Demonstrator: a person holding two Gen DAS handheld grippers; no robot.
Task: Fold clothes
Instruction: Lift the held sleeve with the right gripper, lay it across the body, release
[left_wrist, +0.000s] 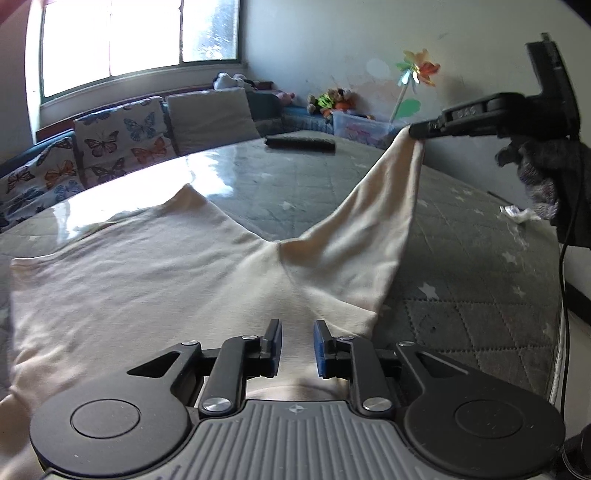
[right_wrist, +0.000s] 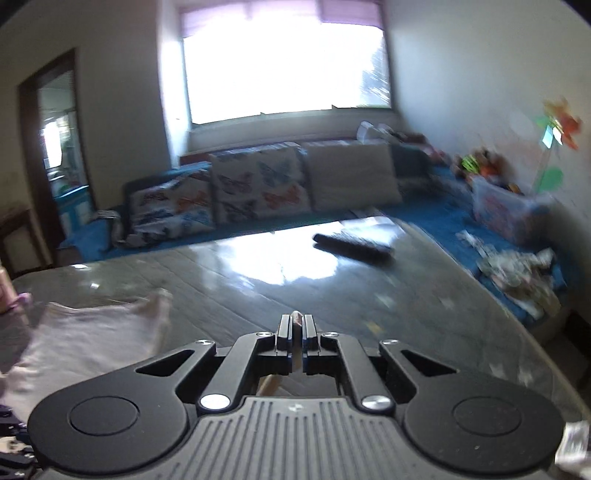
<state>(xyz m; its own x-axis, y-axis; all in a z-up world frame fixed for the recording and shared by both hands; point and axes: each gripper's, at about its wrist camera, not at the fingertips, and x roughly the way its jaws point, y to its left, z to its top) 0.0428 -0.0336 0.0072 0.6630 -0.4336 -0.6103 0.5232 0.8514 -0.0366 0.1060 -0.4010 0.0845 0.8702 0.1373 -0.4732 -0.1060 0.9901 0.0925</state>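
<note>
left wrist view: the left gripper (left_wrist: 297, 338) hovers low over the cream shirt (left_wrist: 140, 288), its blue pads a little apart with only cloth under them, so it holds nothing; i judge it waits near the body of the shirt to keep it in place. at the right of the same view the right gripper (left_wrist: 415, 132) is closed on the end of the sleeve (left_wrist: 373, 229) and holds it high, so the sleeve makes a stretched band from the shoulder up to the jaws. in the right wrist view a thin strip of cloth shows between the closed pads. probably the sleeve is lifted in order to lay it over the body as a first fold.

the shirt lies flat on a grey quilted mattress (left_wrist: 461, 295) with small stars, under shiny plastic. a dark long object (left_wrist: 300, 143) lies far behind, well apart from the shirt, and a crumpled scrap (left_wrist: 517, 215) is near the right edge. neither is in the way. butterfly cushions (left_wrist: 110, 144) stand behind the bed, under the window (left_wrist: 140, 40).
</note>
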